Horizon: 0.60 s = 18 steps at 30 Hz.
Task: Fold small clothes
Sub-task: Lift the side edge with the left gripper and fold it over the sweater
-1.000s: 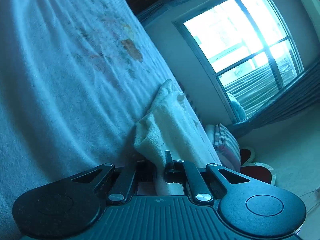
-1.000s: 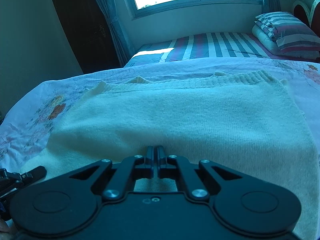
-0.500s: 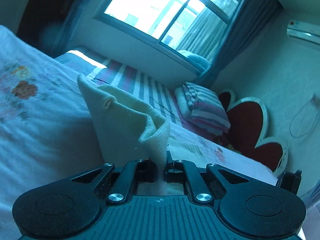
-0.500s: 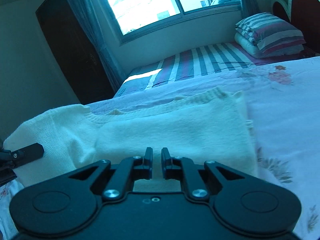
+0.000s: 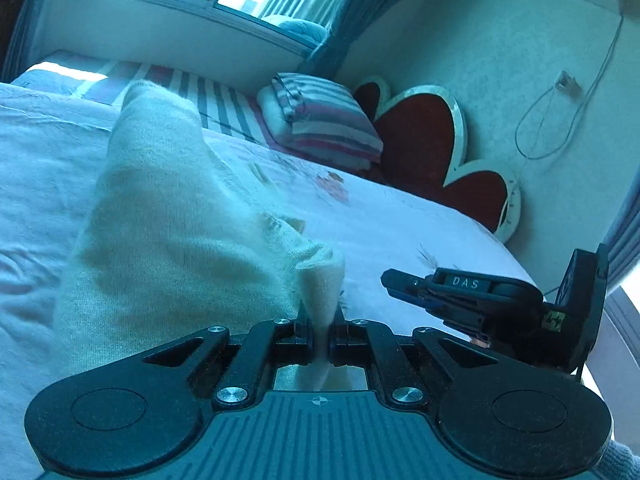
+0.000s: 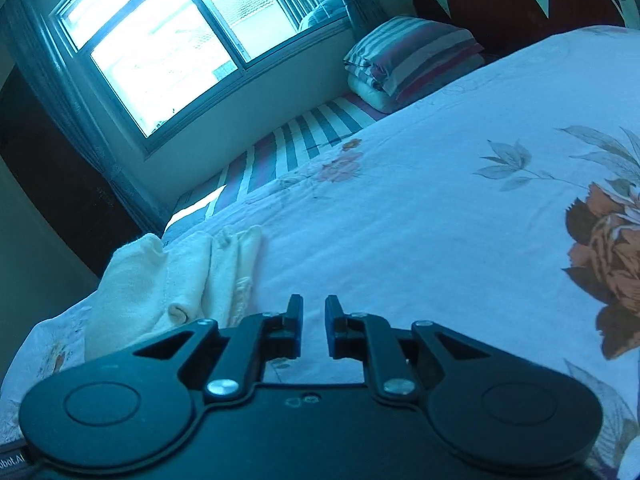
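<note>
A cream knitted sweater (image 5: pixel 168 220) lies partly folded on the floral bedspread (image 5: pixel 400 232). My left gripper (image 5: pixel 320 320) is shut on a bunched edge of the sweater, which rises between the fingers. The right gripper's body shows at the right in the left wrist view (image 5: pixel 492 296). In the right wrist view my right gripper (image 6: pixel 312 320) is open and empty over the bedspread (image 6: pixel 420 220). The sweater (image 6: pixel 172 280) lies folded in layers just left of its fingers.
A striped folded quilt (image 5: pixel 324 120) lies on a striped mattress (image 6: pixel 296 144) below the window (image 6: pixel 168 40). A red heart-shaped headboard (image 5: pixel 432 136) stands against the wall. A cable (image 5: pixel 560 112) hangs on the wall.
My left gripper has carried the sweater edge over to the right, folding it. My right gripper has opened, let go of the sweater and drawn away to the right.
</note>
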Motion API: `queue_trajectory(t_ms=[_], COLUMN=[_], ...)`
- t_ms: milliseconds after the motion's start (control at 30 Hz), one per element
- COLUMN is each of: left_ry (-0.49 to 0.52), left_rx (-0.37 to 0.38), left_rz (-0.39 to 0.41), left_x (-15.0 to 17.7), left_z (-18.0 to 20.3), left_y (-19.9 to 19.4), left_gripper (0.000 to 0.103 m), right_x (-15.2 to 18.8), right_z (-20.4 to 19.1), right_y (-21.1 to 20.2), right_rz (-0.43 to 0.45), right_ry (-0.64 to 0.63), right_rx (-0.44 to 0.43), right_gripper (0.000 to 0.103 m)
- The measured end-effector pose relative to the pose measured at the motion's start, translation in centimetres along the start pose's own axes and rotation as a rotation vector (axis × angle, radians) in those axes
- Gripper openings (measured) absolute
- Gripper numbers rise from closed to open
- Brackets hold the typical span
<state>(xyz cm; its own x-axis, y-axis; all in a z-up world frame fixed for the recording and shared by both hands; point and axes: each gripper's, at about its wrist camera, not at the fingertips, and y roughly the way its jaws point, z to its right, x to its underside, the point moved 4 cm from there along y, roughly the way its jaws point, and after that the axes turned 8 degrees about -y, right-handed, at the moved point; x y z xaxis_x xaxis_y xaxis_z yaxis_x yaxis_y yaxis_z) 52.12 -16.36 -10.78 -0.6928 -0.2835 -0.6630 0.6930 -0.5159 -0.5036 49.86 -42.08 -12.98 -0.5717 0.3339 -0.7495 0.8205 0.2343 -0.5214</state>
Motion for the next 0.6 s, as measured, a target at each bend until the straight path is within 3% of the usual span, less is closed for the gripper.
queue_trajectory(t_ms=[133, 200, 233, 300, 400, 467, 600], left_ry=[0.03, 0.044, 0.021, -0.001, -0.024, -0.063, -0.149], left_rx=[-0.037, 0.014, 0.046, 0.095, 0.037, -0.05, -0.129], left_rz=[-0.049, -0.051, -0.046, -0.005, 0.089, 0.138, 0.128], left_x=[1.2, 1.3, 1.1, 0.4, -1.9, -3.7, -6.7], left_z=[0.9, 1.6, 1.5, 1.1, -1.5, -4.3, -9.5], left_y=[0.4, -1.2, -2.4, -5.0, -7.2, -7.1, -3.8], left_gripper=[0.007, 0.02, 0.035, 0.039, 0.039, 0.039, 0.039], right_x=[-0.1, -0.5, -0.7, -1.1, -2.1, -2.6, -2.6], right_z=[0.2, -0.6, -1.0, -1.8, -3.5, -4.4, -5.8], right_y=[-0.3, -0.4, -0.2, 0.5, 2.0, 3.5, 7.1], right_rz=[-0.003, -0.003, -0.008, -0.031, -0.061, -0.095, -0.186], right_ry=[0.022, 0.029, 0.03, 0.037, 0.0, -0.03, -0.064], right_rx=[-0.1, -0.189, -0.229, -0.311, -0.379, -0.414, -0.425], right_gripper=[0.029, 0.037, 0.04, 0.041, 0.041, 0.041, 0.041])
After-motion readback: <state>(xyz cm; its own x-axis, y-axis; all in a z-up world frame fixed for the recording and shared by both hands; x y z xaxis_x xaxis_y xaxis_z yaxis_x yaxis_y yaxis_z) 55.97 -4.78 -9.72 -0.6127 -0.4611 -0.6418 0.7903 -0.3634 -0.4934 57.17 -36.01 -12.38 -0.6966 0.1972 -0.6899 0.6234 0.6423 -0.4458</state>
